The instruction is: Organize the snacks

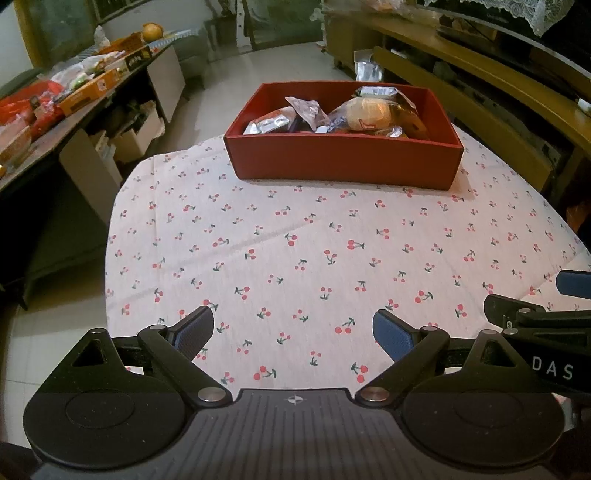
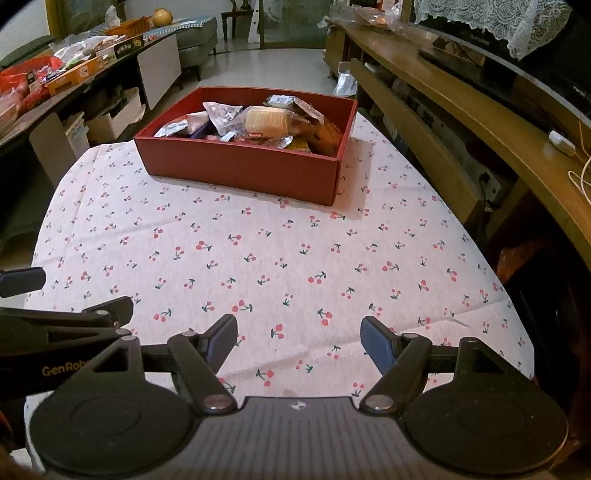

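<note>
A red box [image 1: 343,158] stands at the far side of the table on a cherry-print cloth [image 1: 295,240]. It holds several wrapped snacks, among them a pale round bun in clear wrap [image 1: 369,112] and silver packets [image 1: 306,110]. The box also shows in the right wrist view [image 2: 240,166], with the bun [image 2: 267,122] on top. My left gripper [image 1: 293,332] is open and empty, low over the near part of the cloth. My right gripper [image 2: 299,341] is open and empty beside it, and its fingers show at the right edge of the left wrist view [image 1: 535,317].
A long dark table [image 1: 55,110] with boxes, bags and an orange fruit [image 1: 152,31] runs along the left. A wooden cabinet [image 1: 498,85] runs along the right. Tiled floor lies beyond the table. Cardboard boxes [image 1: 136,136] sit under the left table.
</note>
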The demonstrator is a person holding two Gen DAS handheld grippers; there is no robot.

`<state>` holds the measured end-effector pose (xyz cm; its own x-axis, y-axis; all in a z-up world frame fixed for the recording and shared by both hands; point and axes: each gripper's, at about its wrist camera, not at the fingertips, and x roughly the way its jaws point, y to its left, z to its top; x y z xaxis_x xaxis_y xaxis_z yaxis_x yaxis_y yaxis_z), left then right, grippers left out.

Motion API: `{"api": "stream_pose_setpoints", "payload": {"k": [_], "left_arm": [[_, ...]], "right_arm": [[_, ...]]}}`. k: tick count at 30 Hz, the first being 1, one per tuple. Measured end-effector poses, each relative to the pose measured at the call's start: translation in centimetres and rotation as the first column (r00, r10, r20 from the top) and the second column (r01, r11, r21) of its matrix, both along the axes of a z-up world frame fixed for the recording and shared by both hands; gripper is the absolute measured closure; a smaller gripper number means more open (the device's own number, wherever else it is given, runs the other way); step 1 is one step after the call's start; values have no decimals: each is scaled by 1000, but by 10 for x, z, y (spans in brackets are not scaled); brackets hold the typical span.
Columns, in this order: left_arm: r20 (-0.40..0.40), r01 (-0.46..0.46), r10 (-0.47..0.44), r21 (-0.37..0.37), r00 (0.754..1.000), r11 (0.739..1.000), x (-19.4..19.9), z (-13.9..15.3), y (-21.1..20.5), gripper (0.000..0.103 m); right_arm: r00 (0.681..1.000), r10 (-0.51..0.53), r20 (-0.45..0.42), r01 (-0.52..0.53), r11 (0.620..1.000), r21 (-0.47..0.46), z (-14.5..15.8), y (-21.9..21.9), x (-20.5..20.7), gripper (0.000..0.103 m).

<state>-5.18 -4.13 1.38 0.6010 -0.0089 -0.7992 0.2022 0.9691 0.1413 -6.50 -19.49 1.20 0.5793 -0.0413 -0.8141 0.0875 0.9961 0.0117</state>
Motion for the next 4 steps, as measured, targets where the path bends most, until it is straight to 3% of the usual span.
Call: {"api": "stream_pose_setpoints", "payload": {"k": [4], "left_arm": [[1, -10, 10, -8, 1000, 1000, -2, 1, 3, 5]], "right_arm": [[1000, 3, 4, -3, 1000, 12, 2, -1, -2, 23]]}}
